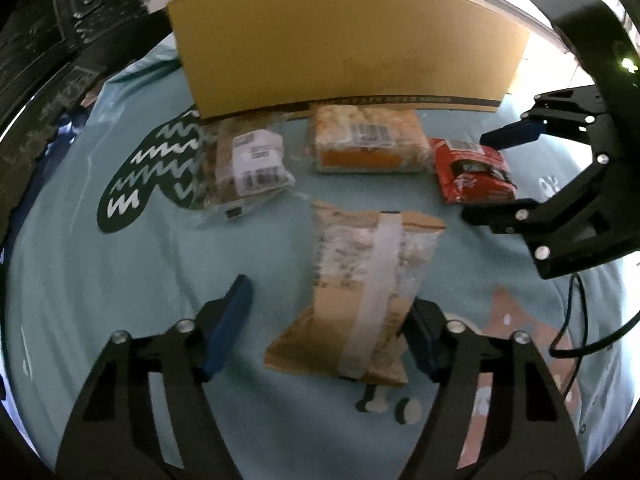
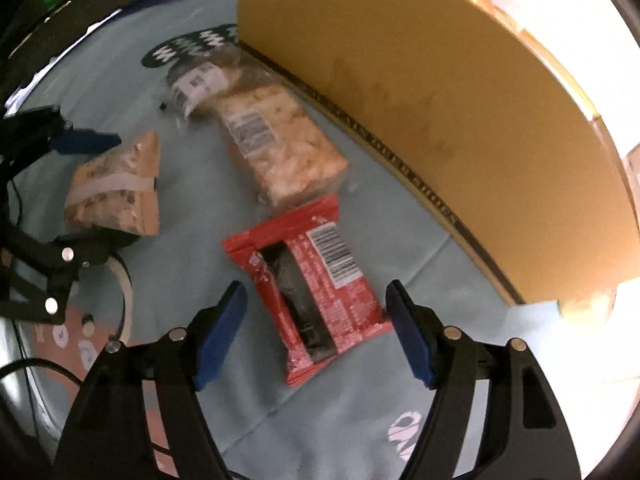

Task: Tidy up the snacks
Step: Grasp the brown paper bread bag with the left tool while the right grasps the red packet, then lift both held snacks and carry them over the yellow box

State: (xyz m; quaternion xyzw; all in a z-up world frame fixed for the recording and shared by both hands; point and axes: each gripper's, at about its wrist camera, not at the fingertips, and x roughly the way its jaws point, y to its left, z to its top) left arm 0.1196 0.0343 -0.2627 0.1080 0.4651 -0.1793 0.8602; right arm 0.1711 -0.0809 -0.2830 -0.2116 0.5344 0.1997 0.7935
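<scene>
Several snack packs lie on a light blue cloth in front of a yellow-brown cardboard box (image 1: 348, 44). My left gripper (image 1: 328, 320) is open, its blue fingers either side of a brown paper bag with a white tape strip (image 1: 360, 292). My right gripper (image 2: 316, 332) is open around a red snack pack (image 2: 316, 280); it also shows in the left wrist view (image 1: 492, 176). A clear pack of dark snacks with white labels (image 1: 248, 164) and an orange-banded clear pack of pale crackers (image 1: 368, 140) lie beside the box. The brown bag also shows in the right wrist view (image 2: 116, 192).
The cloth (image 1: 100, 280) has a dark green zigzag shape (image 1: 152, 164) at left and printed figures near the front. A black cable (image 1: 576, 320) runs at right. Dark furniture (image 1: 48, 40) stands at the far left. The box wall (image 2: 440, 100) fills the right wrist view's right side.
</scene>
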